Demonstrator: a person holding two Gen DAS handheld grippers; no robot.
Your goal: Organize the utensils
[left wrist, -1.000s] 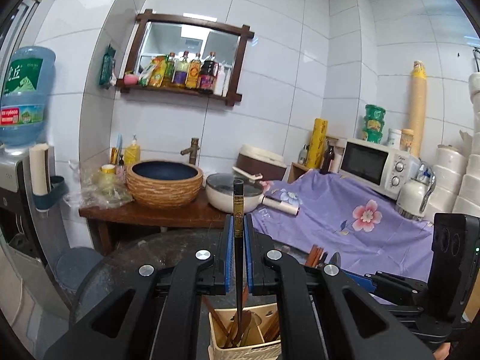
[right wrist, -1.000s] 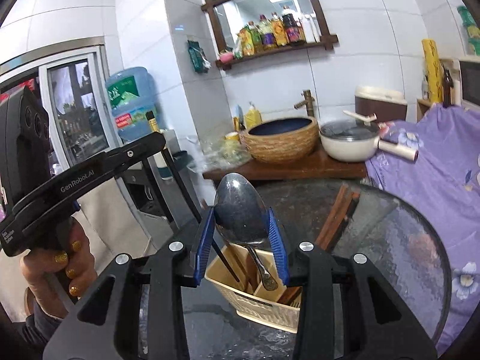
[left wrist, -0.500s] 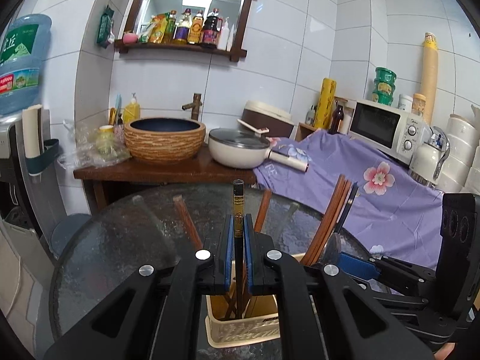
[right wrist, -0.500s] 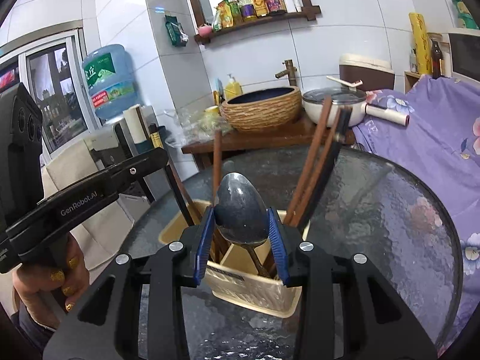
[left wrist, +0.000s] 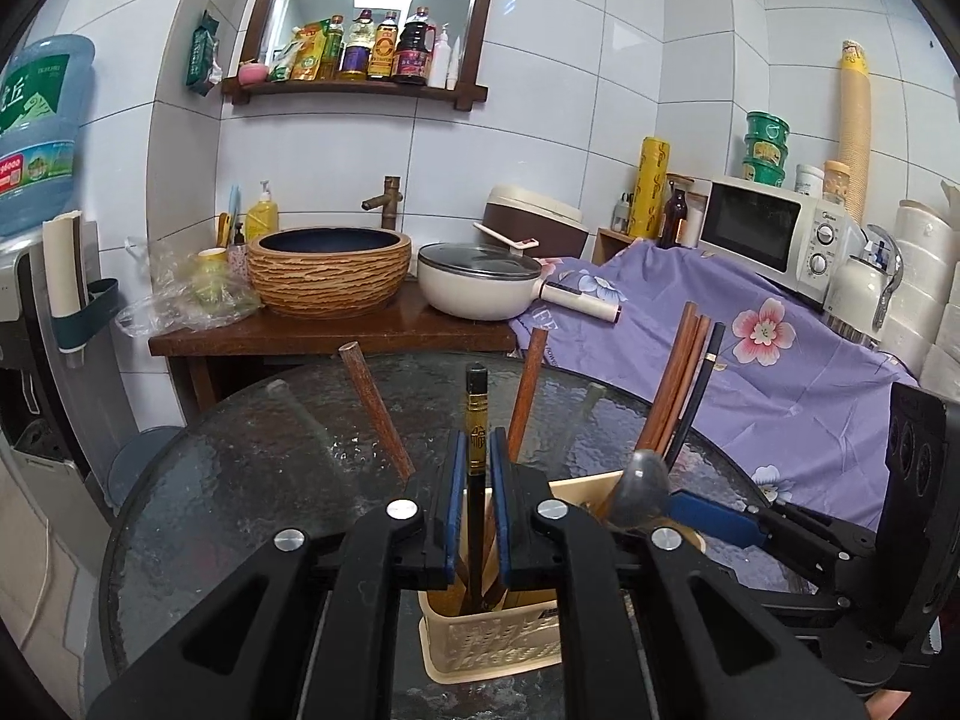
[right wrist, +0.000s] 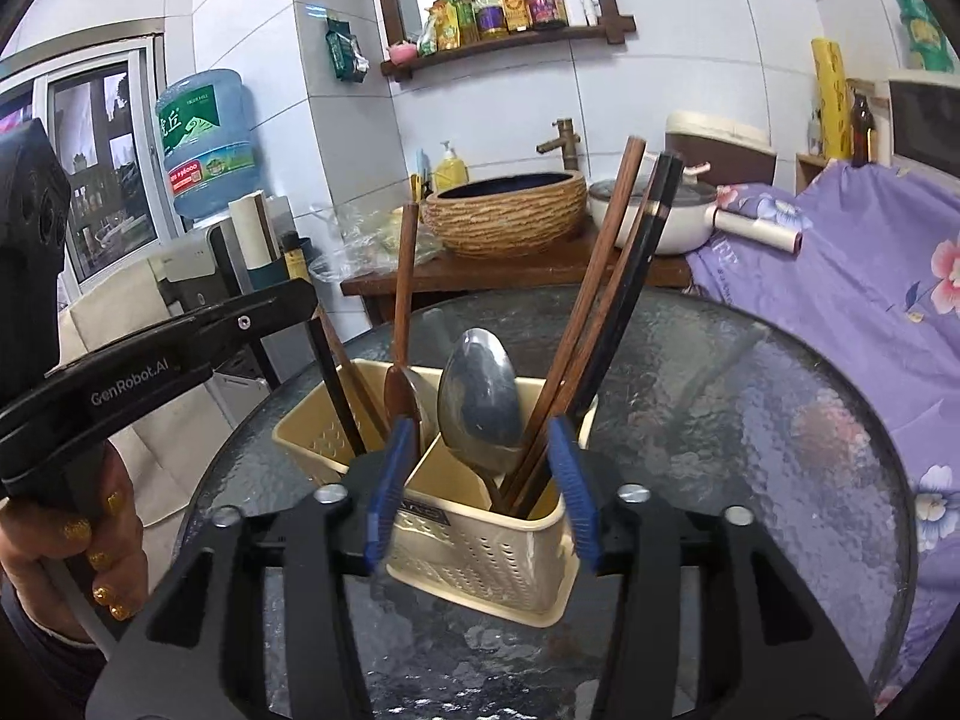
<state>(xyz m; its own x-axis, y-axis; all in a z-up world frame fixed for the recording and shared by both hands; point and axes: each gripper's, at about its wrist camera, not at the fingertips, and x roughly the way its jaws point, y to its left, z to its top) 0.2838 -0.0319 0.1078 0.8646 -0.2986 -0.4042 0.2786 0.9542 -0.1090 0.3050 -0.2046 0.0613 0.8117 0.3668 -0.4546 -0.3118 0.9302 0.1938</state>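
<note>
A cream plastic utensil caddy (right wrist: 480, 534) stands on the round glass table (right wrist: 750, 420); it also shows in the left wrist view (left wrist: 492, 642). My left gripper (left wrist: 477, 492) is shut on a black chopstick with a gold band (left wrist: 476, 420), its lower end down in the caddy. My right gripper (right wrist: 480, 480) is open, its blue pads on either side of a metal spoon (right wrist: 480, 402) that stands in the caddy's near compartment. Brown and black chopsticks (right wrist: 606, 300) lean in the same compartment. More brown chopsticks (right wrist: 403, 288) stand in the far one.
Behind the table a wooden stand carries a woven basin (left wrist: 330, 270) and a white pan (left wrist: 480, 288). A purple flowered cloth (left wrist: 750, 372) covers the counter on the right, with a microwave (left wrist: 774, 228). A water dispenser (right wrist: 204, 138) stands at the left.
Both grippers have moved down toward the caddy. My right gripper has opened and let go of the spoon, which now stands in the caddy. The black chopstick has gone lower into it.
</note>
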